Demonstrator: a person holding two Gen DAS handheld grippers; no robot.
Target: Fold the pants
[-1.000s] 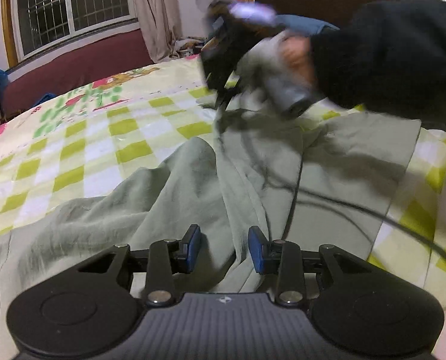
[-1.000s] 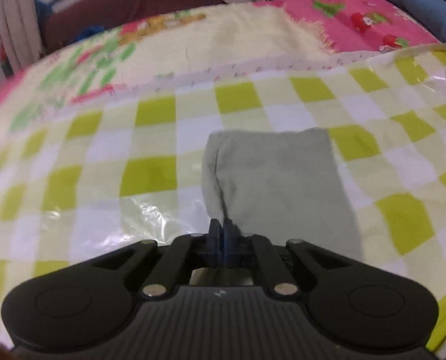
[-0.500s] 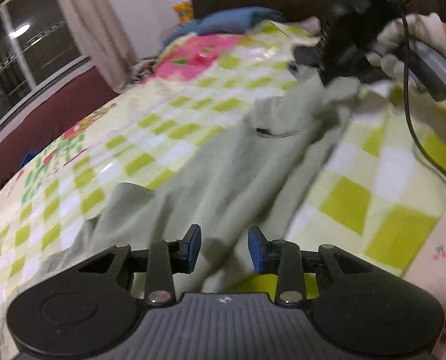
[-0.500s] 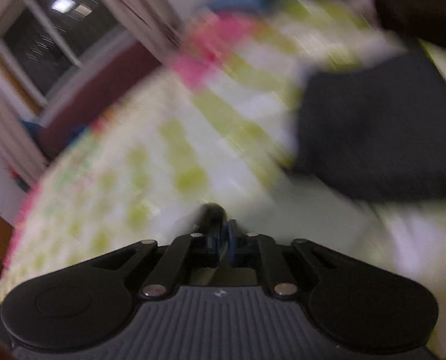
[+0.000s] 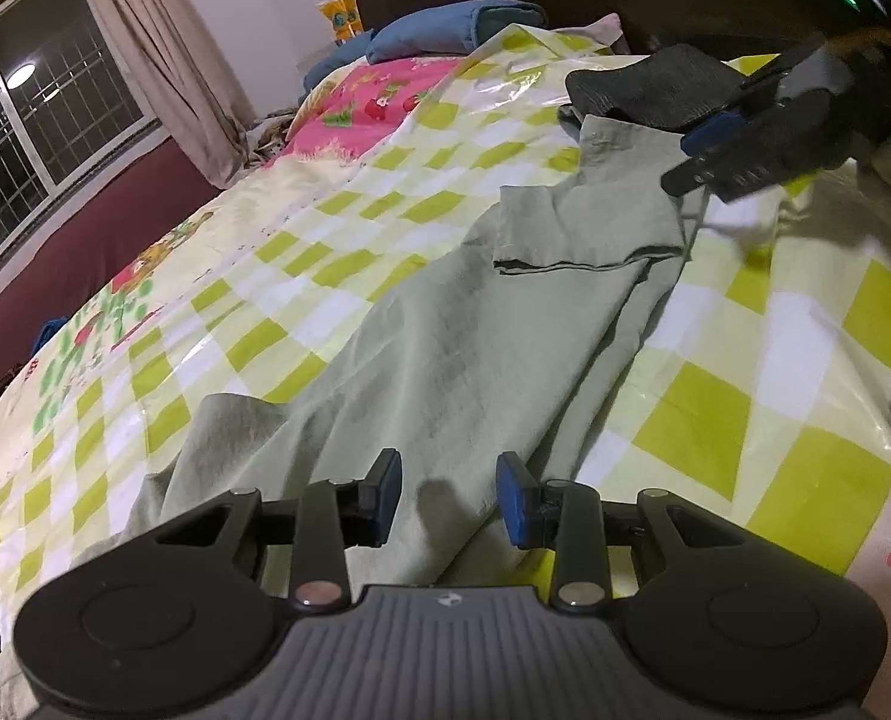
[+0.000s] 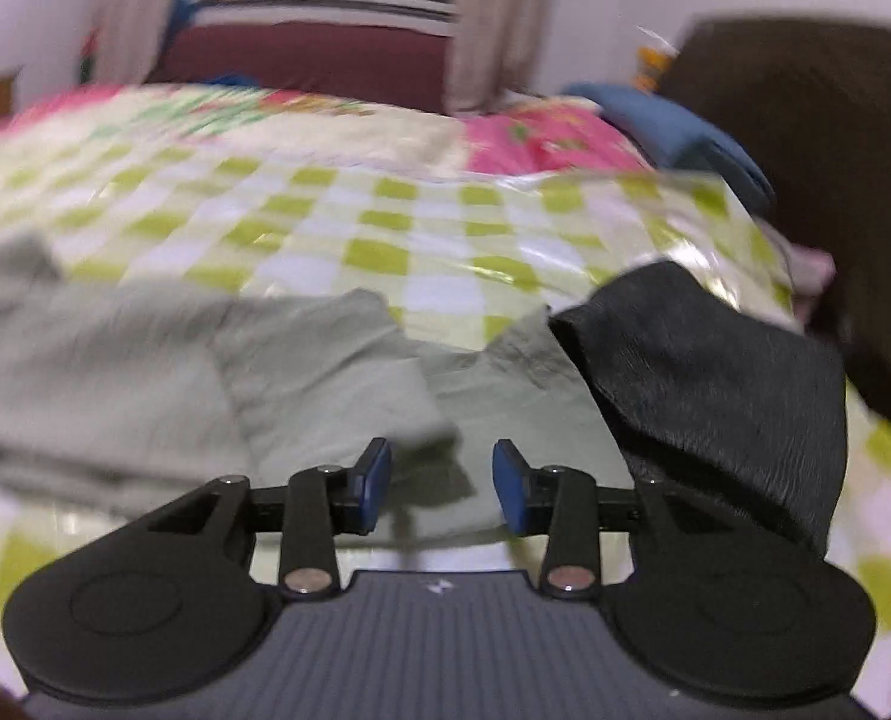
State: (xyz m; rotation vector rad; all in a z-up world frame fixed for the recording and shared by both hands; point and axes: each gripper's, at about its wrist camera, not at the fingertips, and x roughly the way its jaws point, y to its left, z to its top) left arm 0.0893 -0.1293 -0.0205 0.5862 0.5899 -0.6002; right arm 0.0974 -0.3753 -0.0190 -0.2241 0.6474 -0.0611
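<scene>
Now standing apart with nothing between them: the jaws of the right gripper (image 6: 442,492), which half a second ago were pressed together on a cuff of the pants (image 5: 457,360). Meaning, probably, that the carried leg end is already laid down over the other fabric, with one fold made and the next grip not yet taken. Hovering low just above the folded-over cuff (image 6: 325,372), pointing across the bed (image 6: 385,222), with a black garment (image 6: 715,384) touching the pants on the right. Also apart and holding nothing: the jaws of the left gripper (image 5: 448,498), hanging low over the near end of the pants, aimed along the length of the leg. Lying stretched on the green checked cover (image 5: 745,420), the sage pants, far end doubled back, still some wrinkles near the middle.
</scene>
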